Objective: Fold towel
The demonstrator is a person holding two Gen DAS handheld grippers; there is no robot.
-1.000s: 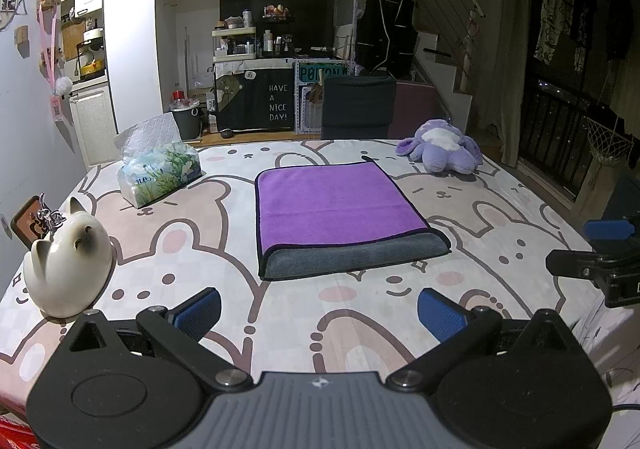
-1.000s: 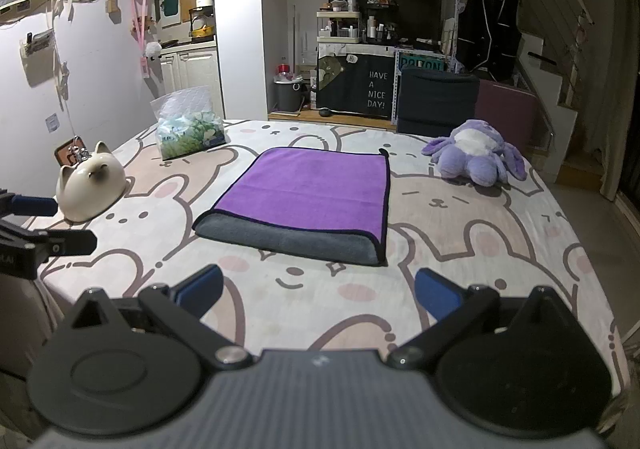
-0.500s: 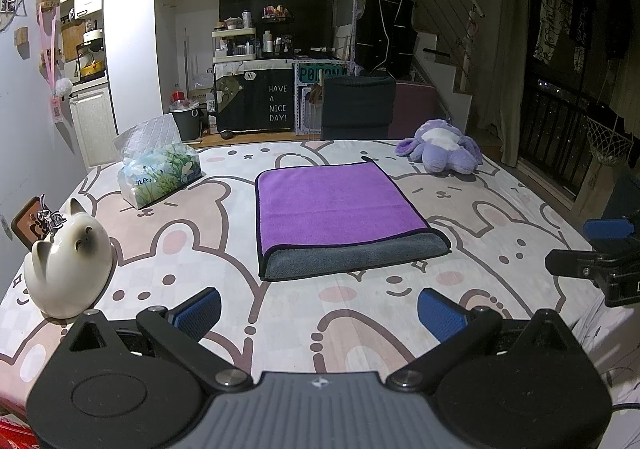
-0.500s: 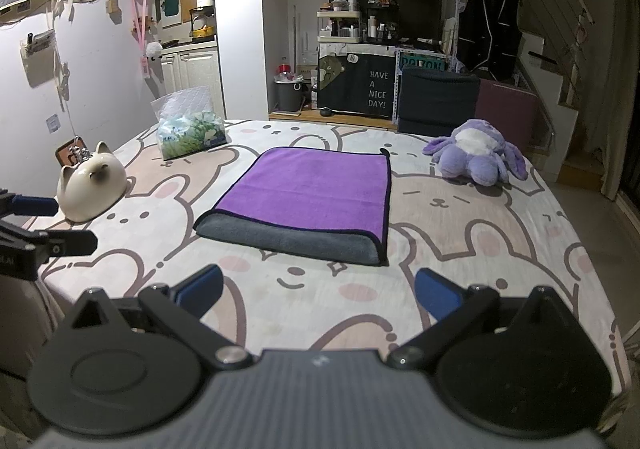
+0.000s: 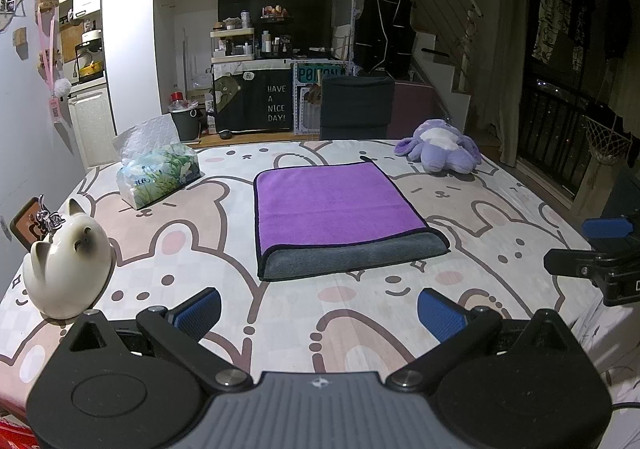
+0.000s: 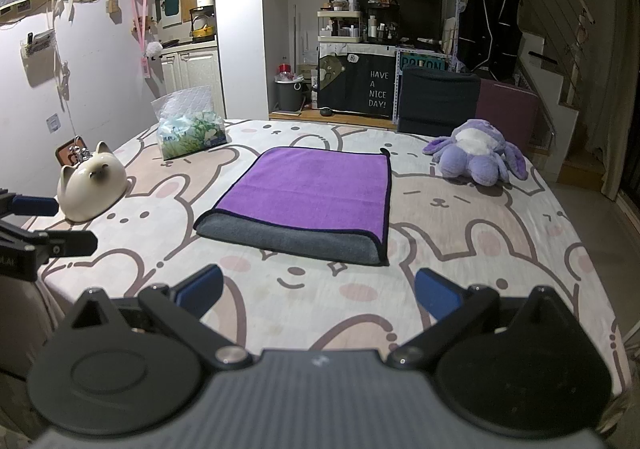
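Towel lies folded flat, purple side up, grey underside showing.

Towel, tissues, plush on bunny-print table

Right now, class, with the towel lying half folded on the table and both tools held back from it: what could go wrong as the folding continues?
1. The towel lies with a soft, rounded grey fold at its near edge; a pinch there might take only the top layer and undo the fold.
2. The left tool is close to the ceramic cat; a wide swing could knock it.
3. Both tools are open and near each other at the table edge; the right tool might cross the left.
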